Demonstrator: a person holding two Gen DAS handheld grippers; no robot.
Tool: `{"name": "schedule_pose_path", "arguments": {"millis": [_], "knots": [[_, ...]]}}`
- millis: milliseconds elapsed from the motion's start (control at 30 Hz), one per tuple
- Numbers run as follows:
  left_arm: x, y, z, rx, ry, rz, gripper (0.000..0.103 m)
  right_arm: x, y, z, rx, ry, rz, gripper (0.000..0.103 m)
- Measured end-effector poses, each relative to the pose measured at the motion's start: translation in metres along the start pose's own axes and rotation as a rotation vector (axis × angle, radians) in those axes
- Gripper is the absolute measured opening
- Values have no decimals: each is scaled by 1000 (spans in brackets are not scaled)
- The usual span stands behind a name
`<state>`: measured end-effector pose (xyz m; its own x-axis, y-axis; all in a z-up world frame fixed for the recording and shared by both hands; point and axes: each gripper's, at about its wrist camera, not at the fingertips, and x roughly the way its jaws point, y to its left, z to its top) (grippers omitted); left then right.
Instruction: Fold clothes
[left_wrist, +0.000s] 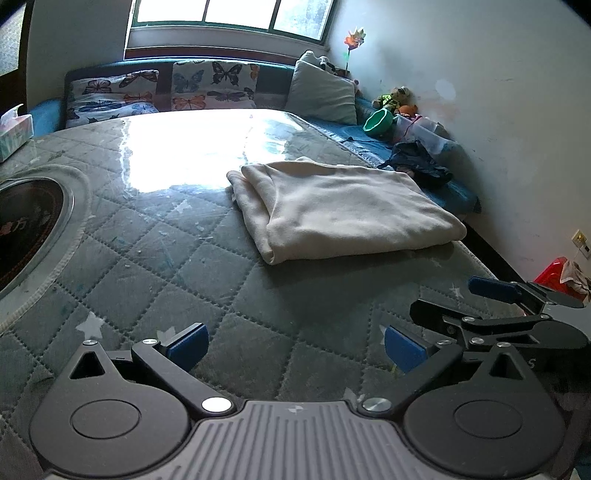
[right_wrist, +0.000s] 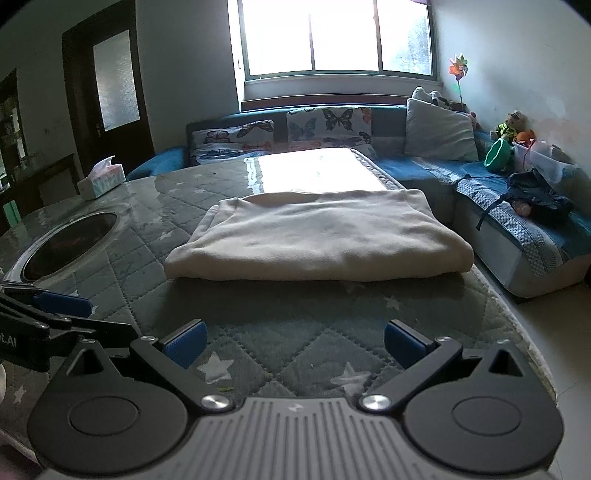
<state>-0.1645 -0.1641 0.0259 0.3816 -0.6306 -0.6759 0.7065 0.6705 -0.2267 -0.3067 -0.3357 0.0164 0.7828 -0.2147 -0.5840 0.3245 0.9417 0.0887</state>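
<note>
Cream-coloured and soft-looking, the folded garment (right_wrist: 317, 236) lies flat on the counter (right_wrist: 280, 347), toward its right side, with the thick rounded fold facing the cameras. Nothing is touching it. That counter wears a grey quilted cover with little white stars under a clear shiny sheet, and the window (right_wrist: 336, 37) glare bounces hard off the far half.

Both tools sit near the front edge, well short of the cloth. The left gripper (left_wrist: 295, 345) has its blue pads (left_wrist: 188, 345) spread wide and is grasping nothing, just quilt showing between them. Same deal for the right gripper (right_wrist: 295, 345): released, jaws wide apart, empty. In the left wrist view the right one pokes in from the lower right, so they're side by side.

A round dark inset (left_wrist: 26, 229) with a metal rim sits in the left part of the top, and a tissue box (right_wrist: 101, 179) stands at the far left. Behind it all runs a blue sofa (right_wrist: 517, 221) with butterfly cushions (right_wrist: 328, 123), a green bowl (right_wrist: 498, 153) and some stuffed toys (right_wrist: 513, 125).
</note>
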Motion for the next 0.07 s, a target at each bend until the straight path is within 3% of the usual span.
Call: {"name": "schedule_pose_path", "arguments": {"millis": [67], "knots": [[0,-1,0,1,-1,-1,103,-1,0,0,-1,-3,-1,103]]}}
